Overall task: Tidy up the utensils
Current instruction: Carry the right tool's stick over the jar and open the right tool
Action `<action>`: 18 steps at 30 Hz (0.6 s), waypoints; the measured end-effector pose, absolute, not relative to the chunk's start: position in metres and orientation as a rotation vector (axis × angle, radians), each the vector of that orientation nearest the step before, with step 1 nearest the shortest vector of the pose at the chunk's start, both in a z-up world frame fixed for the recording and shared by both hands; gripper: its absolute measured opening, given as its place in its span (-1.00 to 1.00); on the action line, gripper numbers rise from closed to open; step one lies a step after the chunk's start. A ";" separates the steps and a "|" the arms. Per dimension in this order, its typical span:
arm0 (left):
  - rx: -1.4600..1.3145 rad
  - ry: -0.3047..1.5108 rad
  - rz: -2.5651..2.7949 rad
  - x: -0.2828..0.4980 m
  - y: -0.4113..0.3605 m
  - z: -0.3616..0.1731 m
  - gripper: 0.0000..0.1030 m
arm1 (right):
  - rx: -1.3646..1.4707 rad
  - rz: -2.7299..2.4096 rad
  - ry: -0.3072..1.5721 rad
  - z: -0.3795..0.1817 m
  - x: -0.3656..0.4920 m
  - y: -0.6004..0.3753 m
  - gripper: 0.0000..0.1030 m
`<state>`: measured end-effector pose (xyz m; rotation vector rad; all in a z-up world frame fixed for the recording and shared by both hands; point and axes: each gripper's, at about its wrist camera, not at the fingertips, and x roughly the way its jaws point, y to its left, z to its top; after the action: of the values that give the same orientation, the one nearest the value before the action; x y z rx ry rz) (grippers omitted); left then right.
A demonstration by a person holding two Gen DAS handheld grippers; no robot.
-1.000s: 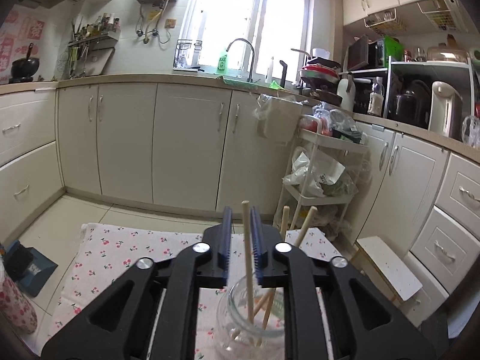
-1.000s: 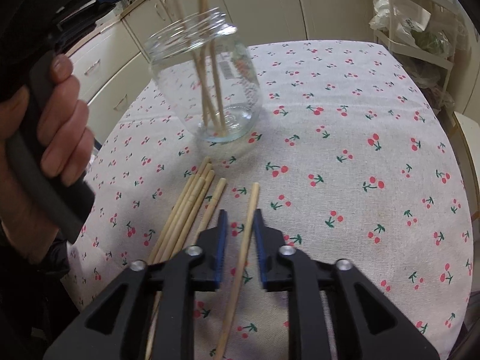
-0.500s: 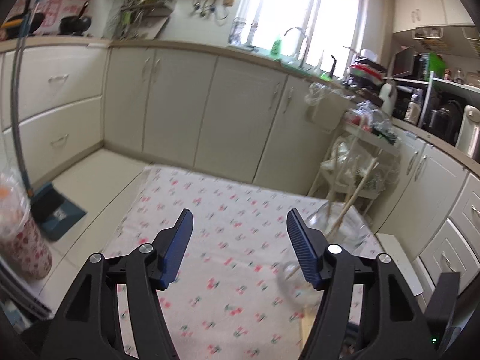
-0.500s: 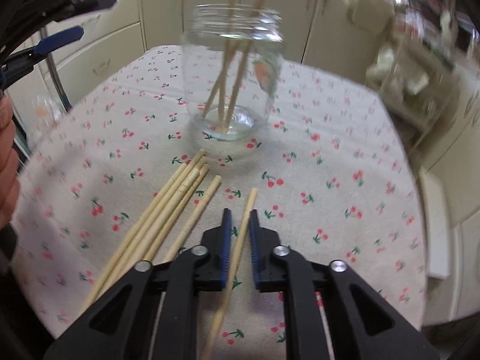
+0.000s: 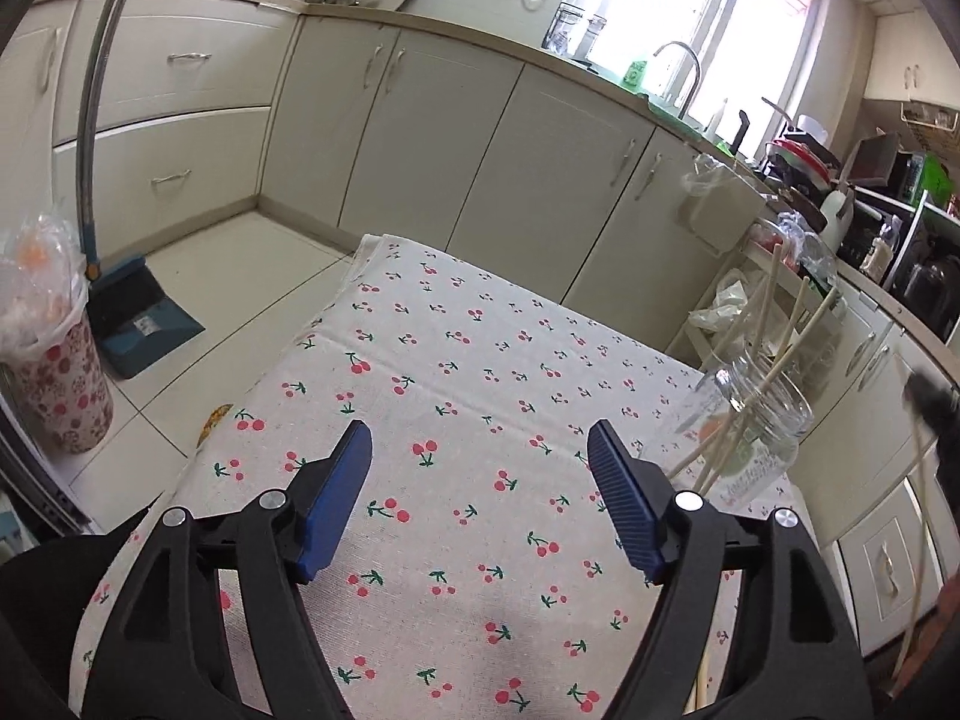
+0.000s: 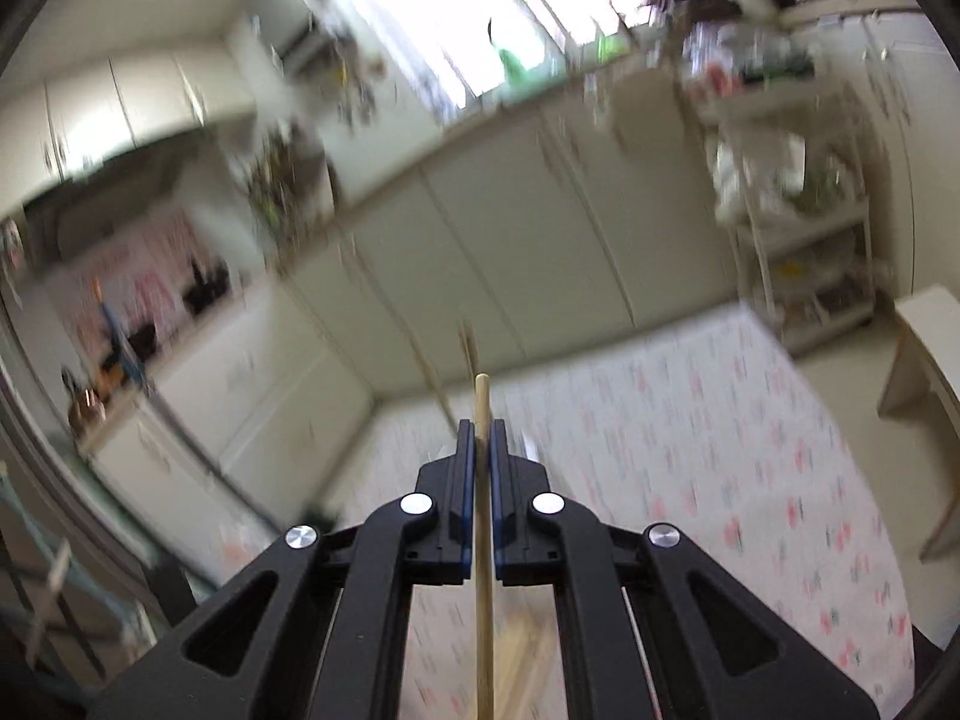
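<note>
In the left wrist view my left gripper (image 5: 480, 456) is open and empty above the cherry-print tablecloth (image 5: 456, 372). A clear glass jar (image 5: 759, 426) with several wooden chopsticks (image 5: 765, 312) stands on the cloth at the right, beyond the right finger. In the blurred right wrist view my right gripper (image 6: 478, 435) is shut on one wooden chopstick (image 6: 482, 570), lifted off the cloth and pointing up past the fingertips. That same chopstick shows at the far right edge of the left wrist view (image 5: 921, 546). More chopsticks lie blurred on the cloth below it (image 6: 516, 660).
The table sits in a kitchen with cream cabinets (image 5: 432, 138) all round. A dustpan (image 5: 135, 318) and a flowered bin (image 5: 54, 384) stand on the floor to the left. A wire rack trolley (image 6: 798, 228) stands beyond the table's far right corner.
My left gripper let go of its chopstick into the jar, opened wide and drew back to the left. My right gripper closed on a chopstick and lifted it off the cloth, swinging upward.
</note>
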<state>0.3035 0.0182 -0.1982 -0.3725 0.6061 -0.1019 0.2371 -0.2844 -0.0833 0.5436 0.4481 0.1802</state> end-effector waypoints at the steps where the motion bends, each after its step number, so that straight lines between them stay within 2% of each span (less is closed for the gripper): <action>1: -0.377 0.608 -0.103 0.304 0.019 -0.199 0.39 | 0.571 0.172 0.402 -0.076 0.245 -0.286 -0.90; 13: -0.425 0.622 -0.130 0.309 0.022 -0.205 0.41 | 0.811 0.026 0.163 -0.077 0.320 -0.309 -0.89; 18: -0.440 0.627 -0.141 0.311 0.024 -0.208 0.41 | 0.807 -0.019 0.122 -0.080 0.331 -0.306 -0.89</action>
<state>0.3110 0.0236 -0.2078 -0.4399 0.6265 -0.1410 0.3307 -0.3059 -0.0805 0.8069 0.1217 -0.0195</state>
